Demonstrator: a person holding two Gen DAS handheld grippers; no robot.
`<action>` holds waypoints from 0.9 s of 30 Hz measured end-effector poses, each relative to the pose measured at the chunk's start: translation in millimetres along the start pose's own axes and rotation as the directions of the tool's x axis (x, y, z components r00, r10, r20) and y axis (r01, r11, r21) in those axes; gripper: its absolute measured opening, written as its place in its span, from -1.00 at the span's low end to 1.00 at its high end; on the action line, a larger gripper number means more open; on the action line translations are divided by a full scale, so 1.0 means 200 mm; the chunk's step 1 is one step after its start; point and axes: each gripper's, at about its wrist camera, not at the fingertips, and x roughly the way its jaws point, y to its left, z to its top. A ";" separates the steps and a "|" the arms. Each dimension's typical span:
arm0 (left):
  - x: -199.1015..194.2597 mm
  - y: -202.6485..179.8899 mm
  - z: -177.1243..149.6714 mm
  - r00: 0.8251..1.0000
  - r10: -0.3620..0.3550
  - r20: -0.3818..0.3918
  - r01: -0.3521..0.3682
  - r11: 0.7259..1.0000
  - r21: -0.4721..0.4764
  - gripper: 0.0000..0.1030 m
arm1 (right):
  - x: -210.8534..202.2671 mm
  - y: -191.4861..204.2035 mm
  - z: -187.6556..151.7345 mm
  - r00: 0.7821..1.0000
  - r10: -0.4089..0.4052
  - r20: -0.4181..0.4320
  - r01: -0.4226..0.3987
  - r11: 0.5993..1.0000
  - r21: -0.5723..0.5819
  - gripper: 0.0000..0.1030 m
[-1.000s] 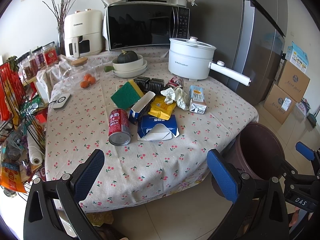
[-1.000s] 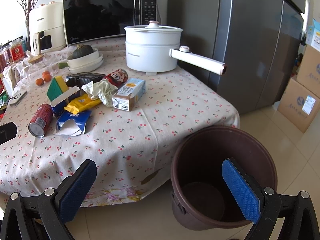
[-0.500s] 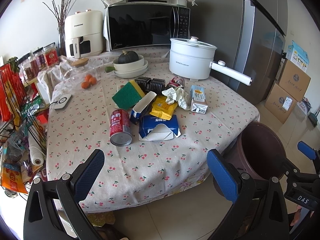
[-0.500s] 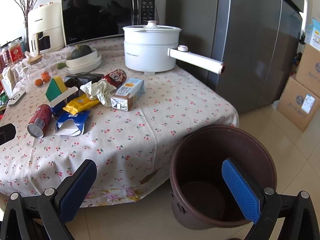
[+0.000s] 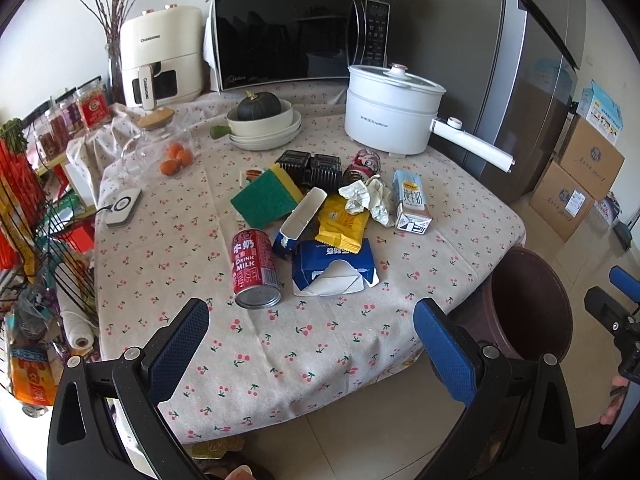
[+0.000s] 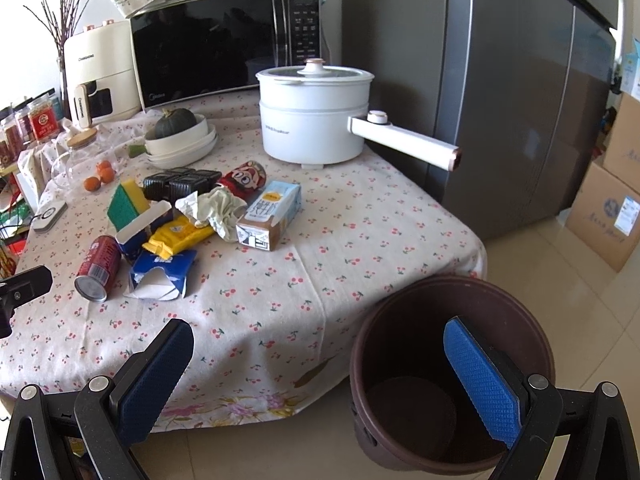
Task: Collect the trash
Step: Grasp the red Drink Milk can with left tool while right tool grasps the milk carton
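Observation:
Trash lies in a heap mid-table: a red milk can on its side, a torn blue carton, a yellow wrapper, crumpled paper, a small milk carton and a second can. A brown bin stands on the floor by the table's right corner, with nothing visible inside. My left gripper hangs open before the table's front edge. My right gripper is open too, its right finger over the bin.
The table also carries a white pot with a long handle, a microwave, an air fryer, bowls holding a squash, a green sponge and black trays. A fridge and cardboard boxes stand right. A wire rack stands left.
Both views have shifted slightly closer to the table. Both grippers stay open and nothing on the table has moved.

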 end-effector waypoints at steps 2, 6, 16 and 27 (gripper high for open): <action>0.05 0.04 0.05 0.999 0.001 -0.032 -0.001 1.000 -0.009 1.00 | 0.03 -0.01 0.06 0.999 0.042 -0.026 -0.041 0.999 0.010 1.00; 0.22 0.12 0.11 0.993 0.018 -0.114 -0.024 0.998 -0.050 1.00 | 0.15 0.00 0.19 0.990 0.092 -0.103 -0.091 0.996 0.008 1.00; 0.66 0.30 0.24 0.972 -0.098 -0.212 0.051 0.975 -0.218 0.91 | 0.56 -0.04 0.20 0.939 0.161 -0.305 -0.143 0.986 0.081 1.00; 1.00 0.45 0.15 0.909 -0.206 -0.361 0.079 0.938 -0.336 0.43 | 0.67 -0.04 0.24 0.934 0.125 -0.335 -0.112 0.992 0.056 1.00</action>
